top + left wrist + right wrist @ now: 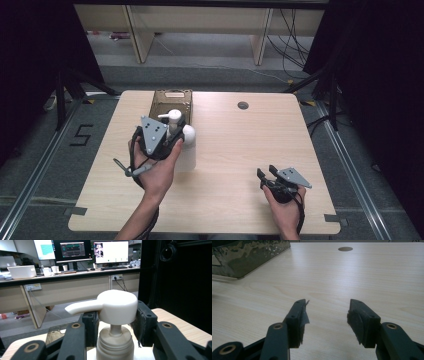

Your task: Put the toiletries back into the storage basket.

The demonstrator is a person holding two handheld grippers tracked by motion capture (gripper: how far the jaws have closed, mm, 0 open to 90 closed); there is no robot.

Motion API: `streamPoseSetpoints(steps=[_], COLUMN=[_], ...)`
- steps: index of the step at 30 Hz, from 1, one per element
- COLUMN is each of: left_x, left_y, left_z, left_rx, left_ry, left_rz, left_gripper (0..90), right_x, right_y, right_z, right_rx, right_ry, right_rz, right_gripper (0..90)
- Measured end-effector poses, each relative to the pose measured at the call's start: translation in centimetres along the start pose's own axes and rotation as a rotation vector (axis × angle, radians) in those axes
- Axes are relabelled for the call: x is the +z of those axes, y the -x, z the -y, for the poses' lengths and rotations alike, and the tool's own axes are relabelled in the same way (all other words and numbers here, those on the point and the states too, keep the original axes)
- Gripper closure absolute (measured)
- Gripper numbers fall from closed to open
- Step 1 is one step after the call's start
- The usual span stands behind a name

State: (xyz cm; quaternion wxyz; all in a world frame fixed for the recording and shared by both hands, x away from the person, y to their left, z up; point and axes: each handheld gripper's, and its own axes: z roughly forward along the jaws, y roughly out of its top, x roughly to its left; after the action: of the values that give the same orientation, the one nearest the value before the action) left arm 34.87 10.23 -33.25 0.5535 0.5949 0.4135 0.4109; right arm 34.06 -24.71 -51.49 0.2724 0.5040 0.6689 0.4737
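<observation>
Item: white pump bottle (115,322), held by the left gripper (115,327) over the near end of the brown box (171,102) on the wooden table (240,150). The jaws are half closed on the neck, just under the pump head, with the spout pointing off to one side.

Item: right gripper (328,317), rested low over bare table, well apart from the bottle. Its jaws are spread wide and nothing is held.

Risks noted:
- Slippage. The grip is taken high on a narrow neck (the heavier body hangs below), so a swing or tilt could be expected if the hand is moved quickly.
- Pump head. A squeeze against its underside could lift or loosen it.
- Box rim. The bottle's base cannot be seen from the gripper's own camera; a catch on the box wall is possible if it is lowered too early.
</observation>
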Motion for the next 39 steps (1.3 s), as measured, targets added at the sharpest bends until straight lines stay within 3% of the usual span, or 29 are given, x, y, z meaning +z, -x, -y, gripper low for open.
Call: streamPoseSetpoints(steps=[19, 29, 30, 35, 39], left_x=[0.0, -0.2, -0.2, -0.2, -0.3], left_y=[-3.2, -4.6, -4.7, -5.2, -5.8], left_z=[-1.1, -1.4, -1.4, -1.5, -1.8], left_rx=[0.023, 0.009, 0.008, 0.005, 0.004], left_ry=[0.004, 0.005, 0.006, 0.003, 0.006], left_rz=[-0.029, -0.026, -0.027, -0.027, -0.029], left_gripper=[59.4, 59.4, 59.4, 59.4, 59.4], right_x=[-0.1, -0.2, -0.3, -0.3, -0.2], right_y=[0.1, -0.1, 0.0, 0.0, -0.1], right_z=[0.0, 0.0, 0.0, 0.0, 0.0], right_rx=[-0.009, 0.006, -0.027, -0.027, -0.005], right_ry=[0.002, -0.009, -0.007, -0.007, -0.015], right_rz=[0.01, 0.006, 0.027, 0.026, 0.018], right_gripper=[49.1, 49.1, 49.1, 49.1, 49.1])
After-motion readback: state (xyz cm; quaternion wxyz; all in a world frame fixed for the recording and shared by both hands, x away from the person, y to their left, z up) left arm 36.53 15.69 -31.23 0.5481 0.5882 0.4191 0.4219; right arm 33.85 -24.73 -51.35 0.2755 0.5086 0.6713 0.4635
